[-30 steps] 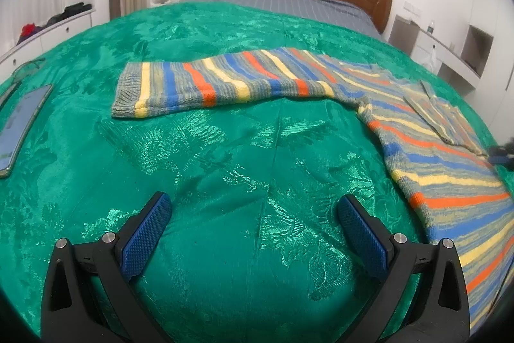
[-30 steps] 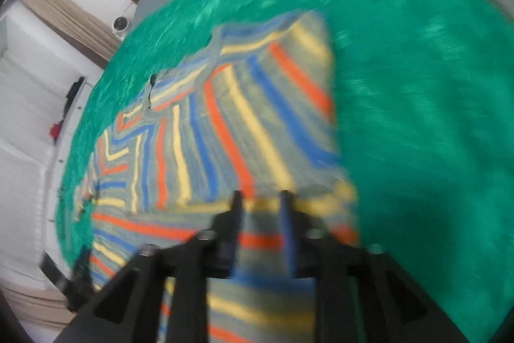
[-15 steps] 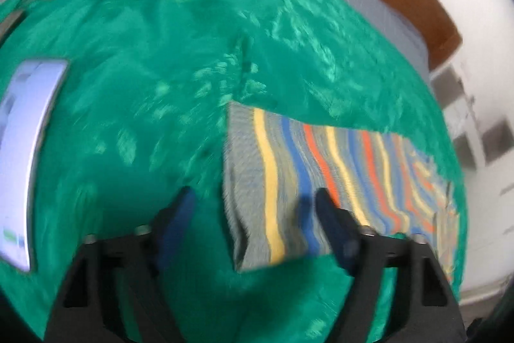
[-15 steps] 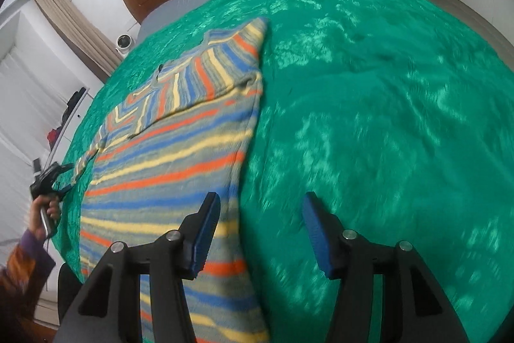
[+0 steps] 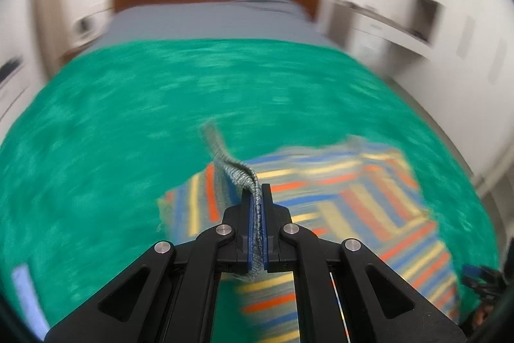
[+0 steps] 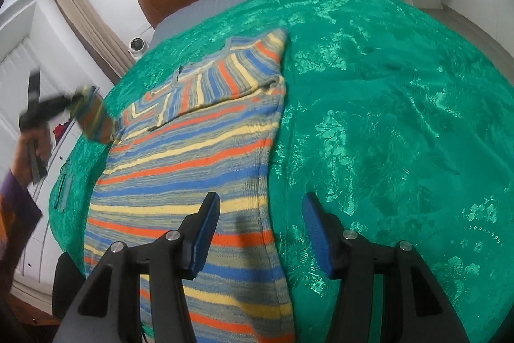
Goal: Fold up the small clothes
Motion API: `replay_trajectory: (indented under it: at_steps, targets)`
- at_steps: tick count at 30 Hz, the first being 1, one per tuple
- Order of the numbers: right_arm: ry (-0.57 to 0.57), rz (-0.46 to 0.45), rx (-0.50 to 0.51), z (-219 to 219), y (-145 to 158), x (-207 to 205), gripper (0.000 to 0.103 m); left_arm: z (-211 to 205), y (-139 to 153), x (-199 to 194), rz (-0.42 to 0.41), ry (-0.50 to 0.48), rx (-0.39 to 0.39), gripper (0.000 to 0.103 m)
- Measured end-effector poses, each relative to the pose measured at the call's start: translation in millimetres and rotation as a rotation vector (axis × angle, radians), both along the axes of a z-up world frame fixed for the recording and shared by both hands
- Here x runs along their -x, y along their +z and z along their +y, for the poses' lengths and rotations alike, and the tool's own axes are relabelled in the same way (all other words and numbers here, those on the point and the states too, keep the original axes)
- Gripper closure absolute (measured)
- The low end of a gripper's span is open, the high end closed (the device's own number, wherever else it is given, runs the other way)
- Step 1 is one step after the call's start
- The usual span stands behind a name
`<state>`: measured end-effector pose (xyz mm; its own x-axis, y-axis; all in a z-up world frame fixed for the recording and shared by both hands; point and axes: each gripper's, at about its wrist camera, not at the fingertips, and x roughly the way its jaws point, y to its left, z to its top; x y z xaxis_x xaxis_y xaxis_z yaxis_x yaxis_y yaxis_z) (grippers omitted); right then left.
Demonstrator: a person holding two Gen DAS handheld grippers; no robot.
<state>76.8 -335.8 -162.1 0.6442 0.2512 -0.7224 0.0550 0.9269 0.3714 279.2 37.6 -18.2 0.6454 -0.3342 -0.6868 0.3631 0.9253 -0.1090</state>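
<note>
From the left wrist we see our left gripper (image 5: 256,198) clamped on the grey ribbed cuff (image 5: 239,174) of the striped sweater (image 5: 359,201), lifting that sleeve above the blurred green bedspread (image 5: 128,124).

From the right wrist, the sweater (image 6: 192,156), banded orange, blue, yellow and grey, lies flat on the bedspread (image 6: 385,118). Our right gripper (image 6: 261,233) hovers over its edge, jaws apart, holding nothing. No writing is legible.

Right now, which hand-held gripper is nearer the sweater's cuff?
Left. The left hand-held gripper is shut on the cuff, lifting it. The right hand-held gripper hovers open over the sweater body's edge.
</note>
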Motion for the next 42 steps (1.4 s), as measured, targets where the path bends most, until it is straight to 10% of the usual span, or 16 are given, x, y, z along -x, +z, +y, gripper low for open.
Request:
replay_trajectory:
  at_steps: [4,7,14,21,28,30,31,36,42]
  targets:
    - [-0.006,-0.015,0.006,-2,-2,6,0.05,-94,-27,1,0.035,-0.144,-0.001,0.098]
    - [-0.025,-0.023,-0.005,-7,-6,12,0.05,-118,-57,8,0.156,-0.191,0.036,0.048]
    - [-0.036,0.018,-0.006,-20,0,14,0.05,-16,-63,59,0.109,-0.038,0.062,0.022]
    - [0.174,0.103,-0.254,36,26,-85,0.05,65,-111,88,0.147,0.118,0.035,0.022]
    - [0.113,0.304,-0.504,89,-27,-191,0.05,65,-138,117,0.101,0.14,0.04,0.022]
    - [0.085,0.353,-0.499,98,-41,-201,0.066,66,-140,121,0.085,0.138,0.044,0.022]
    - [0.056,0.356,-0.465,100,-44,-204,0.096,65,-144,118,0.083,0.136,0.044,0.021]
    - [0.032,0.207,-0.284,104,-18,-195,0.099,66,-150,114,0.07,0.137,0.06,0.019]
    - [0.03,0.275,-0.213,104,-40,-195,0.092,61,-148,121,0.083,0.159,0.002,0.015]
